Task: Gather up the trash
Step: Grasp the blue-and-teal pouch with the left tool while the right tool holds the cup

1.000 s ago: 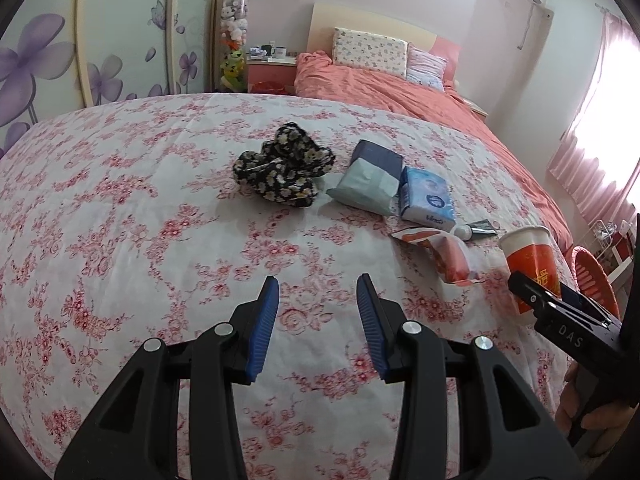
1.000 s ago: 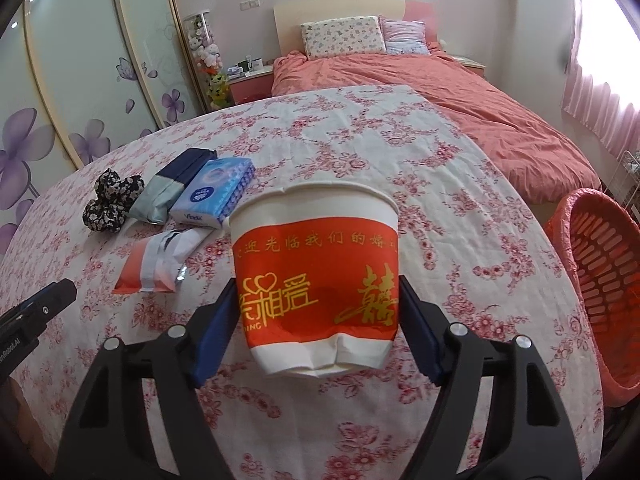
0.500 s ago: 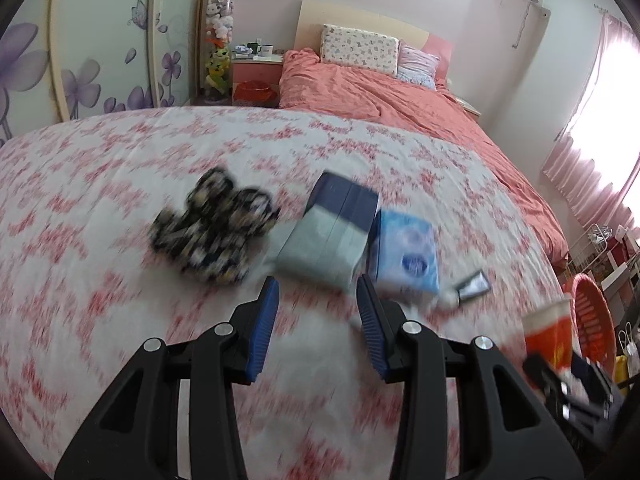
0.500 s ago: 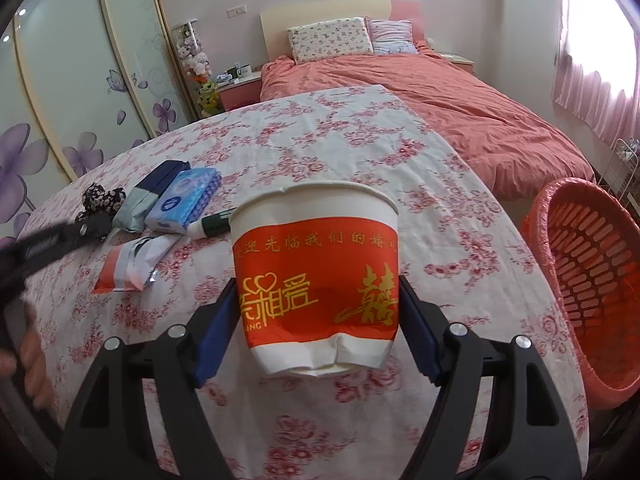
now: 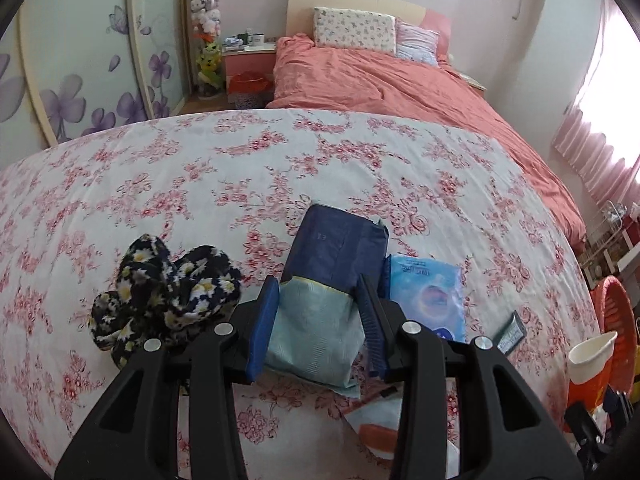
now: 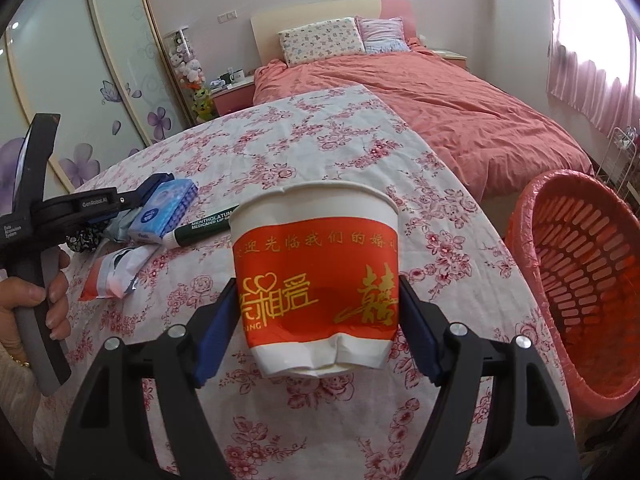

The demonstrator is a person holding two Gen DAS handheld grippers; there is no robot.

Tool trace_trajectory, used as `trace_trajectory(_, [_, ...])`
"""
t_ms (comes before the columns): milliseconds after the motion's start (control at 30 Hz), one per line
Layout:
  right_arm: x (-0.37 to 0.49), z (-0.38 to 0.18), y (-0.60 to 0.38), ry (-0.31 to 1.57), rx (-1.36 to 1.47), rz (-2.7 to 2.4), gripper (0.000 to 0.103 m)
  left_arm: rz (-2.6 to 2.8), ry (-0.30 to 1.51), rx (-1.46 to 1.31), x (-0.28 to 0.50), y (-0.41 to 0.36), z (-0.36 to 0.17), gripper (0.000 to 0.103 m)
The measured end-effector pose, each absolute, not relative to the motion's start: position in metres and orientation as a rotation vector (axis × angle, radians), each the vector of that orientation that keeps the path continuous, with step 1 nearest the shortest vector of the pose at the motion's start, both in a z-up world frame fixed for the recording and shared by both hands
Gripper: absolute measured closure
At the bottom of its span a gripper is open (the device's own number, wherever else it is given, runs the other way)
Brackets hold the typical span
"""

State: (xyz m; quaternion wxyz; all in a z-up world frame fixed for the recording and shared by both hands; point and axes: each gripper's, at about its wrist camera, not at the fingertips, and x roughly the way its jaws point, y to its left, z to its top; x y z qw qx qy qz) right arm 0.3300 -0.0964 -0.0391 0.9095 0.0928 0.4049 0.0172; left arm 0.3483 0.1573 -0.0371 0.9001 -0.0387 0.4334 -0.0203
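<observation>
My right gripper (image 6: 316, 332) is shut on a red and white paper cup (image 6: 316, 280) and holds it above the floral table beside an orange mesh basket (image 6: 580, 288). My left gripper (image 5: 318, 316) is open, its fingers on either side of a navy and teal packet (image 5: 324, 292) lying on the table; I cannot tell if they touch it. The cup also shows in the left wrist view (image 5: 588, 372). A red and white wrapper (image 6: 114, 272) and a green lip balm tube (image 6: 204, 228) lie on the table.
A black floral cloth (image 5: 160, 300) lies left of the packet, a blue tissue pack (image 5: 426, 292) right of it. The round table has a pink floral cloth (image 5: 240, 168). A bed with a coral cover (image 5: 400, 84) stands behind. The basket sits off the table's right edge.
My left gripper has moved forward and right across the table until its fingers flank the navy and teal packet. My right gripper has carried the cup closer to the basket.
</observation>
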Motion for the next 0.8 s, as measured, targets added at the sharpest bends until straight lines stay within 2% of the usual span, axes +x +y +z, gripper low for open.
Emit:
trace_trajectory(433, [0.325,-0.038,-0.098,0.828,0.203,0.047,0.03,-0.053,0.907,-0.082,0.339,0.155,-0.045,0.061])
trace_trajectory(600, [0.322,-0.035,-0.102,0.82,0.206,0.049,0.03,-0.064,0.906,-0.122,0.332,0.162,-0.04,0.058])
trace_trajectory(700, [0.321,-0.033,-0.104,0.814,0.21,0.049,0.03,-0.071,0.897,-0.139,0.33,0.165,-0.036,0.051])
trace_trajectory(800, [0.321,-0.034,-0.106,0.815,0.214,0.046,0.03,-0.077,0.897,-0.128,0.328,0.164,-0.036,0.05])
